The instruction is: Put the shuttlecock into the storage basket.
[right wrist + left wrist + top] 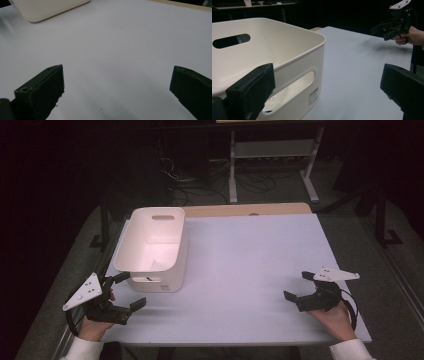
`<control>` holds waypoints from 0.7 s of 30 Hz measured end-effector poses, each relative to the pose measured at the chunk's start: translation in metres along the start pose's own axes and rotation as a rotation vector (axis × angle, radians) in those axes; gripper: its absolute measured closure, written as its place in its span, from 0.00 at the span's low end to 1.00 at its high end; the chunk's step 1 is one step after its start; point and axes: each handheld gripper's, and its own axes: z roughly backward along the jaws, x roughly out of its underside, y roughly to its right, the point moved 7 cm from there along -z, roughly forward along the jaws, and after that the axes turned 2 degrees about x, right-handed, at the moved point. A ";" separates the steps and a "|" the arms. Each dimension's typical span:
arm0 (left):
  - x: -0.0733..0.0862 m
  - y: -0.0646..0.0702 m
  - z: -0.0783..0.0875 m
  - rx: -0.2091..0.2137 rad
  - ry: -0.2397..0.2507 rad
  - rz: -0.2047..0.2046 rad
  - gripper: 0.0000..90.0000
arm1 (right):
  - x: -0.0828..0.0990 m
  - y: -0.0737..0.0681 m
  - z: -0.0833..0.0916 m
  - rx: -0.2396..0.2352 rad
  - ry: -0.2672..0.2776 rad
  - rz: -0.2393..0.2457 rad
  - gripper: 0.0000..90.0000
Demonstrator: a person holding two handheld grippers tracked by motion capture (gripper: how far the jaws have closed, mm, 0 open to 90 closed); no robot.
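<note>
A white plastic bin point(152, 245) with handle slots stands on the left part of the white table point(250, 265). My left gripper point(131, 291) is open, held just in front of the bin's near end with nothing between its jaws. In the left gripper view the bin point(287, 50) rises close behind the spread jaws of the left gripper point(328, 85). My right gripper point(296, 285) is open and empty near the table's front right, over bare tabletop. In the right gripper view the right gripper point(117, 87) faces the table, with the bin's corner point(47, 8) far off.
A wooden strip point(245, 210) runs along the table's far edge. Beyond it are a white frame point(272, 155) and floor cables point(200, 185). The bin carries a barcode label point(313, 96). The right gripper point(387, 30) and a hand show across the table.
</note>
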 end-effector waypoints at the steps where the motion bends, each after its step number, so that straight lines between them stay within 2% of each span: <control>1: 0.001 0.001 0.000 0.000 0.009 0.007 0.00 | 0.000 0.000 0.000 0.000 0.000 0.000 0.00; 14: 0.027 0.002 -0.009 0.009 -0.022 0.031 0.00 | 0.000 0.000 0.000 -0.002 -0.004 0.000 0.00; 21: 0.034 0.004 -0.012 0.015 -0.024 0.048 0.00 | 0.000 -0.001 0.000 -0.002 -0.004 0.000 0.00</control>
